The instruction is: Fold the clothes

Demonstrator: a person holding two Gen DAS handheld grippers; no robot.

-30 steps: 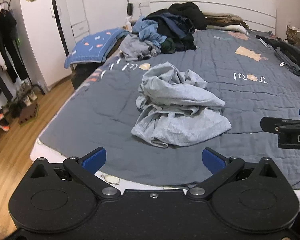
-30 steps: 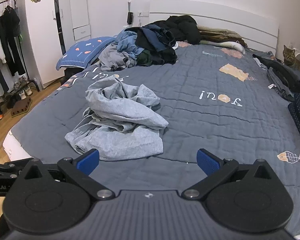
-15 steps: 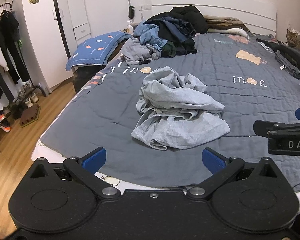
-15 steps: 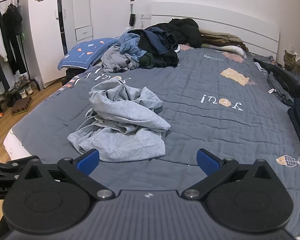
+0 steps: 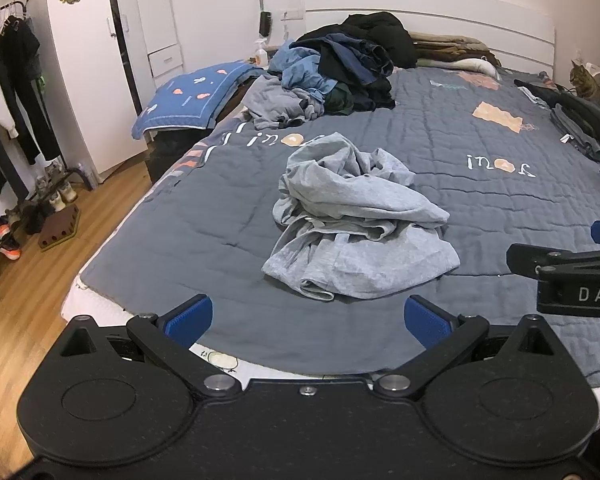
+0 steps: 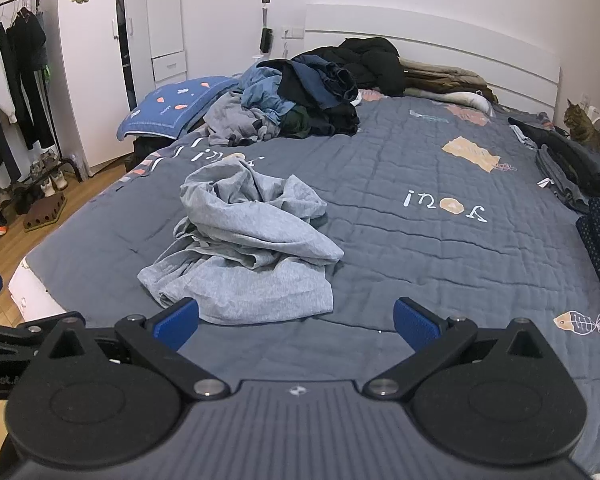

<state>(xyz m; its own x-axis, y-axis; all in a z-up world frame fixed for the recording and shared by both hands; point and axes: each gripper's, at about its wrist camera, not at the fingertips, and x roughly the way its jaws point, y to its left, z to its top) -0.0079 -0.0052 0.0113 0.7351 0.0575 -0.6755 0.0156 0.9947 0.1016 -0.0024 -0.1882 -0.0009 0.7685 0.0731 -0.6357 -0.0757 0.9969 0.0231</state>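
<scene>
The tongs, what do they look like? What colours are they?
Both tongs are black with bright blue pads on their fingertips. The left tongs have two round black discs and silver bolts. The right tongs have a ribbed grey middle part. White letters "DAS" show on their side in the left wrist view.

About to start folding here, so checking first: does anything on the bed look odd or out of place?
A cat sits at the bed's far right edge beside dark clothes. The grey garment lies crumpled, as expected.

crumpled grey garment (image 5: 356,224) on quilt (image 5: 180,232), L gripper (image 5: 307,318) wide apart
</scene>
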